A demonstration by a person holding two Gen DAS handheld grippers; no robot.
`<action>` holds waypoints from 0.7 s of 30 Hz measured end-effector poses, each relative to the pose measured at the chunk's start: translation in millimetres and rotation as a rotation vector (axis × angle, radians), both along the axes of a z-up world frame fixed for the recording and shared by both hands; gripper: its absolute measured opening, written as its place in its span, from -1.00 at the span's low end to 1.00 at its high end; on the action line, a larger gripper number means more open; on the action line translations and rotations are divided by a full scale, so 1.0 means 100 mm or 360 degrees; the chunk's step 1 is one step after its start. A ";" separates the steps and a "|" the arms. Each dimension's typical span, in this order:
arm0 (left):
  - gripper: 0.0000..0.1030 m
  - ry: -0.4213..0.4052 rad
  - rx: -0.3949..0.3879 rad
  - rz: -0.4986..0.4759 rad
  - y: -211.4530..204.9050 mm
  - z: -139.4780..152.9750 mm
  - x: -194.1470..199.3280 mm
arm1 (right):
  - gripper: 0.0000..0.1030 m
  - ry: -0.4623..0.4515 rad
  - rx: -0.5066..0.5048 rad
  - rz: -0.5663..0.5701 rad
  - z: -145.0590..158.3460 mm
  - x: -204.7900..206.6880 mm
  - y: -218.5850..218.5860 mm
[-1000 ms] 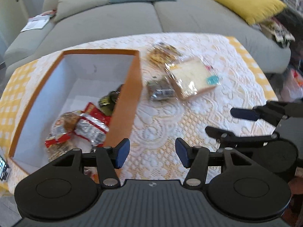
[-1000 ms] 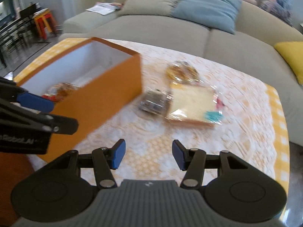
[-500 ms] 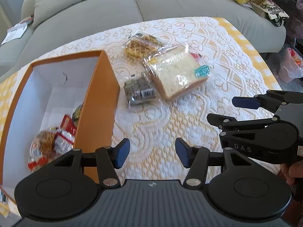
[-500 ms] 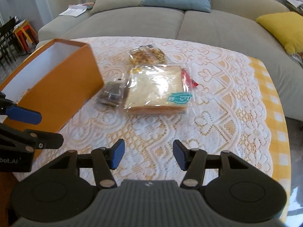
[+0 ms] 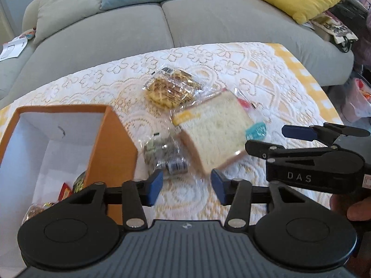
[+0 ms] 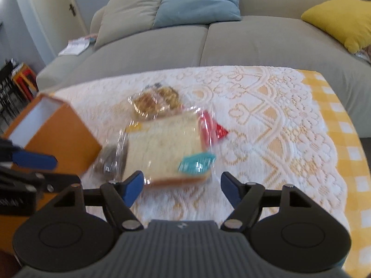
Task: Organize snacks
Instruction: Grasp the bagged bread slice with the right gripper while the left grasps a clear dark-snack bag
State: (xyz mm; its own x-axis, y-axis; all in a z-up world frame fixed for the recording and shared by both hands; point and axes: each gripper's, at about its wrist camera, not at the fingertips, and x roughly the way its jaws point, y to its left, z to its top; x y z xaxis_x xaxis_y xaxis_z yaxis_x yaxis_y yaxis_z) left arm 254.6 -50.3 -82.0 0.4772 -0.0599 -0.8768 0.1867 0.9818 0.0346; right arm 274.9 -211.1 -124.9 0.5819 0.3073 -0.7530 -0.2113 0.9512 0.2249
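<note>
An orange box (image 5: 111, 148) with a white inside stands on the left of the lace-covered table and holds several snack packets (image 5: 67, 187). On the cloth lie a bagged bread slice (image 5: 215, 129), a dark snack packet (image 5: 162, 155) and a waffle packet (image 5: 169, 88). My left gripper (image 5: 186, 186) is open and empty just short of the dark packet and bread. My right gripper (image 6: 182, 187) is open and empty, close in front of the bread (image 6: 164, 146). The right gripper also shows in the left wrist view (image 5: 273, 141).
A grey sofa (image 5: 185, 23) with beige, blue and yellow cushions runs behind the table. The table's right edge shows yellow check cloth (image 6: 343, 139). Bags and clutter sit at the far right (image 5: 336, 27). Papers lie on the sofa's left arm (image 6: 76, 46).
Both grippers have moved forward toward the loose snacks. The right gripper's jaws have opened wider. The box has slid to the left of both views.
</note>
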 end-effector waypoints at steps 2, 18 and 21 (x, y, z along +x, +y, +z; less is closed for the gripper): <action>-0.06 0.0002 0.0005 0.0003 -0.05 -0.07 0.08 | 0.40 0.0001 0.0013 -0.0008 -0.05 0.11 -0.02; -0.70 0.0126 0.0045 0.0095 -0.07 -0.46 0.37 | 0.42 0.0091 0.0337 -0.0007 -0.53 0.56 -0.23; -0.77 0.0135 0.0081 0.0079 -0.12 -0.47 0.39 | 0.40 0.0073 0.0352 0.0017 -0.54 0.56 -0.20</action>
State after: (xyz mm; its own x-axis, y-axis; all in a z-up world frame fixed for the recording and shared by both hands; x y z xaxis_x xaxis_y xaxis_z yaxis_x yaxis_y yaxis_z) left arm 293.7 -62.0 -129.1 0.4023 0.0074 -0.9155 0.1425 0.9873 0.0706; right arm 330.8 -231.3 -178.5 0.5445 0.4739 -0.6920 -0.2058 0.8753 0.4375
